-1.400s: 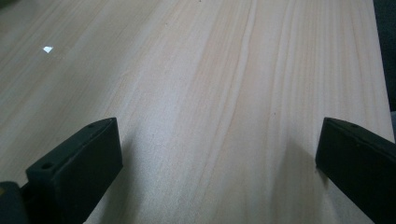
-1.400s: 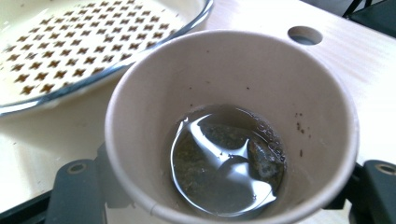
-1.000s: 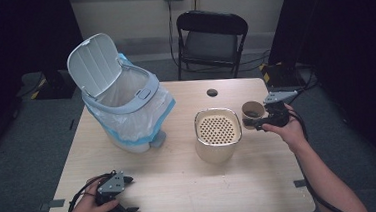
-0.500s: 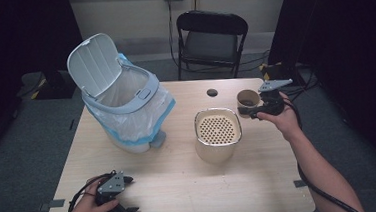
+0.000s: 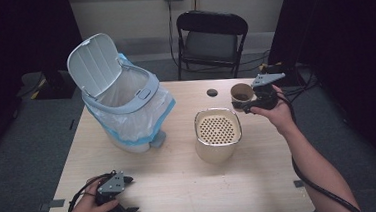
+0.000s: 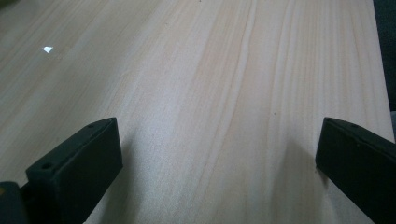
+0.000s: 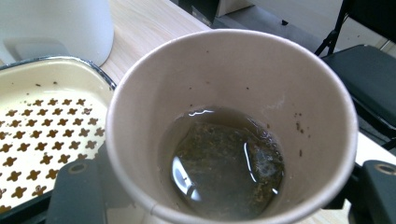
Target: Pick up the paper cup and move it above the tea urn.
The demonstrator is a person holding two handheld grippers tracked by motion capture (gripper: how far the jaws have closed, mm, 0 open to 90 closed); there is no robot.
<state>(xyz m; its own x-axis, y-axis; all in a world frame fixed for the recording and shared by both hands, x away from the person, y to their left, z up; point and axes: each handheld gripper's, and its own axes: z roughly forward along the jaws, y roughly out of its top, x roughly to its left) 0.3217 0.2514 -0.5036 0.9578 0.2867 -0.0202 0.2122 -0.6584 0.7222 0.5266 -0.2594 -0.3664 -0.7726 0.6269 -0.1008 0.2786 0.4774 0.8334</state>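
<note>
Overhead light keeps my counter (image 5: 181,181) bright in the high view, while the room around falls to near black and shadows stay soft. In the left gripper view my fingers (image 6: 77,168) are blurred and cast soft shadows on the wood. The paper cup (image 7: 233,84) looks sharp, with glare on its liquid.

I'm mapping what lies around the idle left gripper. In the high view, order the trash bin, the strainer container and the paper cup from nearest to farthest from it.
From the left gripper at the table's near left:
1. Trash bin, lid open, behind it on the left.
2. Strainer container, mid-table to the right.
3. Paper cup, far right, held in the right gripper.
</note>
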